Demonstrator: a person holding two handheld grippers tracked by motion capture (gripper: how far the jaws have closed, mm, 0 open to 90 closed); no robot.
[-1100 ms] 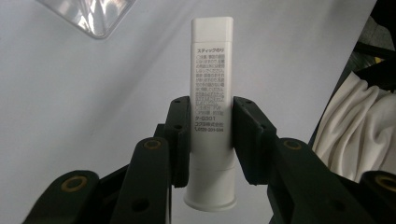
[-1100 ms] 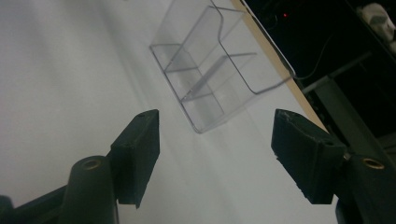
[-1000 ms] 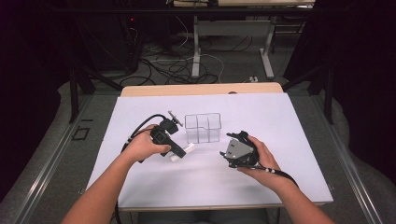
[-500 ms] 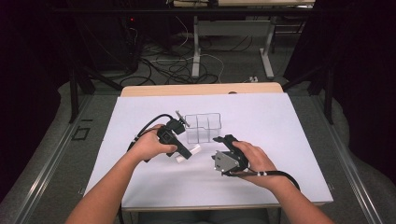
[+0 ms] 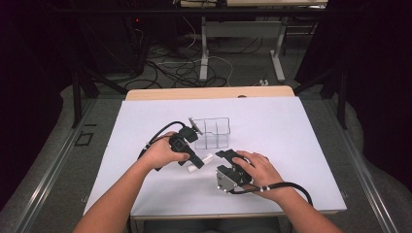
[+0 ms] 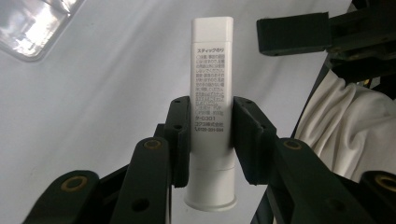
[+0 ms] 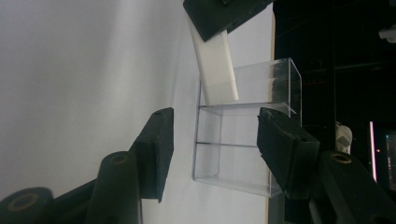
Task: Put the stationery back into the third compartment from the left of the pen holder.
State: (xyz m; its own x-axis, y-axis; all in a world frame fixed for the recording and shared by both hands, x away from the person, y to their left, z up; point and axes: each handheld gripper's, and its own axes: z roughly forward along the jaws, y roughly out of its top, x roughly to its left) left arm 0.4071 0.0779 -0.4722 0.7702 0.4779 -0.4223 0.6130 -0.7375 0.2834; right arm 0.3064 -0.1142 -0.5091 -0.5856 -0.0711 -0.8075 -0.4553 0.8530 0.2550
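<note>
Left gripper (image 6: 210,135) is clamped on a white cylindrical plastic glue stick with printed black text (image 6: 211,93), its 2 black jaws pressing the tube's sides about midway along the label. In the high view I see that stick (image 5: 200,162) at the centre of the frame, low over the white table sheet (image 5: 301,145), just below the clear plastic divided organiser box (image 5: 212,132). My right gripper (image 7: 212,149) has its jaws spread wide with nothing between them; in the right gripper view the box (image 7: 247,140) sits beyond them, with the stick (image 7: 215,65) at the top centre of the frame.

I judge the stick light and rigid, but smooth and round, so it could roll or twist between the flat pads. The mid-body hold looks sound to me; gripping nearer the wider end at the bottom of the left gripper view would risk a slide. The box looks thin-walled and light, likely to skid if I nudge it.
</note>
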